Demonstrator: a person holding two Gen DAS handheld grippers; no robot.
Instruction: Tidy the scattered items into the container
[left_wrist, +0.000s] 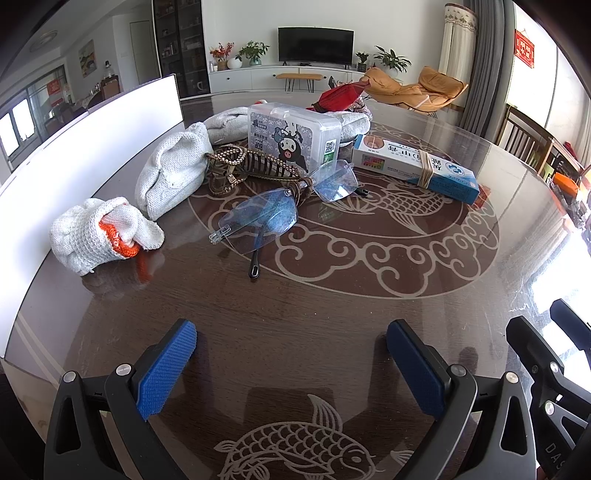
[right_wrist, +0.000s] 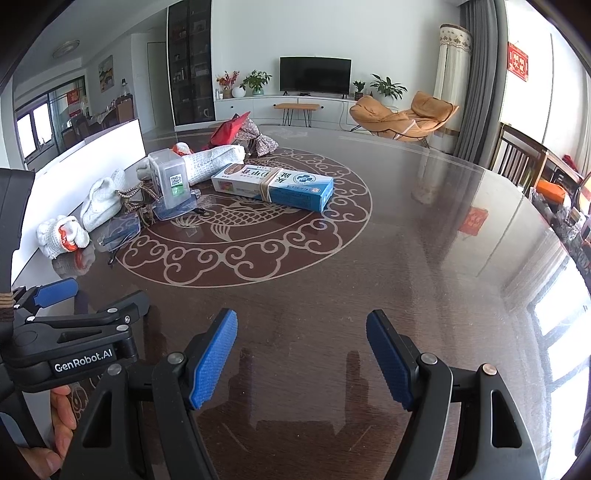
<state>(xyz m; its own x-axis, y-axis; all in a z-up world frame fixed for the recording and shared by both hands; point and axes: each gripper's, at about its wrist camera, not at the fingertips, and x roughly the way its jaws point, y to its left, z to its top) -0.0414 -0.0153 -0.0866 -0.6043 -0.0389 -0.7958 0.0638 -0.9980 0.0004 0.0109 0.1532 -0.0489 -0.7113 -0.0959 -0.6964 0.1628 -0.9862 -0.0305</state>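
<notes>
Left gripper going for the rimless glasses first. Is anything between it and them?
Nothing visible. The left gripper is open over bare tabletop, and the glasses lie straight ahead. The brown hair claw crowds their far side, touching the bridge area.

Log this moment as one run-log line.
phase: pre-grasp | left tool: open, empty | right tool: open, empty | items: glasses, gloves, blue box on table | container: white wall

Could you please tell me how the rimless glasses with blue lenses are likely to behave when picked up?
The rimless blue-lensed glasses look light and fragile. Their smooth lenses may slip. One arm appears tangled under the brown beaded hair clip, so it might drag along.
</notes>
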